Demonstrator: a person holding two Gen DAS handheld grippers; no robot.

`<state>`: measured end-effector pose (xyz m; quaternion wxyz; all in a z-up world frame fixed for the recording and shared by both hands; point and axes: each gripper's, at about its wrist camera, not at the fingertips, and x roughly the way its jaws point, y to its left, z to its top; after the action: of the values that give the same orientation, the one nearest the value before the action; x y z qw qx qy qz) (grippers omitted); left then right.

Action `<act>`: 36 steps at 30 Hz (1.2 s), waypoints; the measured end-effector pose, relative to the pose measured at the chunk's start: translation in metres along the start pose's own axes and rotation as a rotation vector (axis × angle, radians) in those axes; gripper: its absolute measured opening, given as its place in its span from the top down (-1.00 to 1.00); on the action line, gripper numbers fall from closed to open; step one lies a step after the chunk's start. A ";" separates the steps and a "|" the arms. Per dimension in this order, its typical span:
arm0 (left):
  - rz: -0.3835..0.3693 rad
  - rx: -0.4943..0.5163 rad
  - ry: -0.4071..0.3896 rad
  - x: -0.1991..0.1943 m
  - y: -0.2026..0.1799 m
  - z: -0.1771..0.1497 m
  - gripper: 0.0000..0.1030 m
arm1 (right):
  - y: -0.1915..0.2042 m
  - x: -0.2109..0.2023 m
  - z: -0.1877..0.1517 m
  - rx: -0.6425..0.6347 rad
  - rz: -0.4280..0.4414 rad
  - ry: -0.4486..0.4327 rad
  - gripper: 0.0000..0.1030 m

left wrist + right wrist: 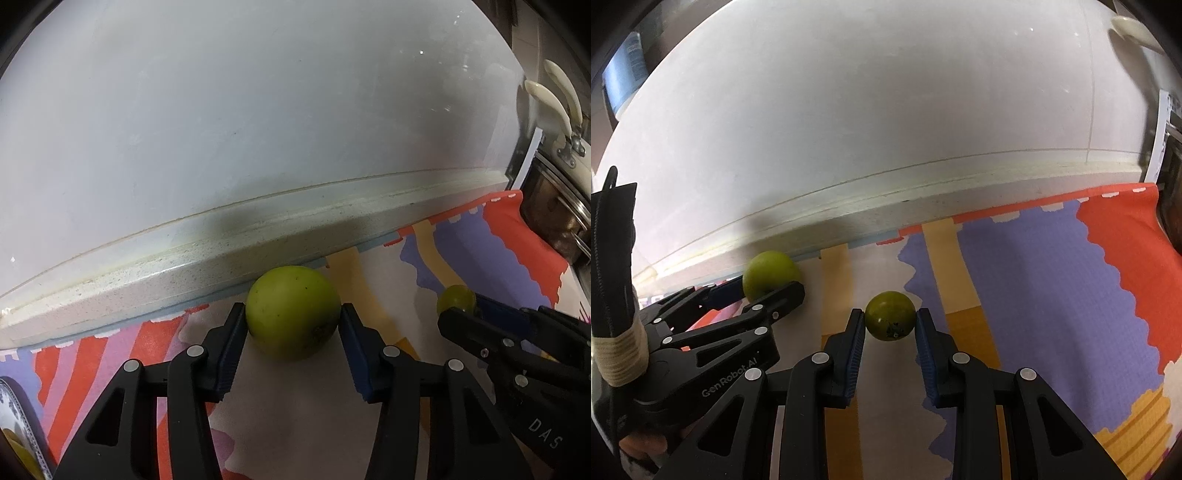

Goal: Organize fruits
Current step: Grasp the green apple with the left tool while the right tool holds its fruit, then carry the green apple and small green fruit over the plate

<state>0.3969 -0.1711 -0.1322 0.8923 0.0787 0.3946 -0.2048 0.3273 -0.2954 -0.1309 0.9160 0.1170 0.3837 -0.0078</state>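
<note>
Both fruits gripped, none yet sorted: left gripper (293, 314) clamps the large green fruit (293, 312) near the backsplash ledge (221, 258), right gripper (890, 319) pinches the small green fruit (889, 315) farther out.

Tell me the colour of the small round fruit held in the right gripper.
Dark olive green with a small dark stem scar, the small round fruit shows best in the right wrist view.

Big fruit (292, 312): yellow-green w/ small dark specks. Small fruit (889, 315): darker olive green, black stem mark. Cloth (1052, 280): orange-red, lilac, cream & mustard stripes w/ wavy edges. Grippers: black, blue pads (854, 363). Wall (258, 110): pale grey-white.
</note>
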 end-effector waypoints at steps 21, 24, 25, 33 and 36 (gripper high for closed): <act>-0.048 -0.073 -0.085 -0.105 0.013 -0.029 0.04 | 0.041 -0.060 0.000 -0.088 0.058 -0.045 0.43; -0.042 -0.089 -0.100 -0.124 0.015 -0.035 0.04 | 0.053 -0.077 -0.006 -0.110 0.070 -0.055 0.43; -0.035 -0.093 -0.106 -0.131 0.015 -0.037 0.04 | 0.055 -0.083 -0.007 -0.118 0.075 -0.059 0.43; 0.007 -0.133 -0.147 -0.191 0.026 -0.059 0.04 | 0.086 -0.123 -0.023 -0.168 0.112 -0.083 0.43; 0.028 -0.150 -0.159 -0.209 0.031 -0.068 0.04 | 0.098 -0.138 -0.032 -0.180 0.134 -0.085 0.43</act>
<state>0.2378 -0.0595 -0.0252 0.9270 0.0005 0.3356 -0.1677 0.2183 -0.2033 -0.0348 0.9367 0.0592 0.3350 0.0830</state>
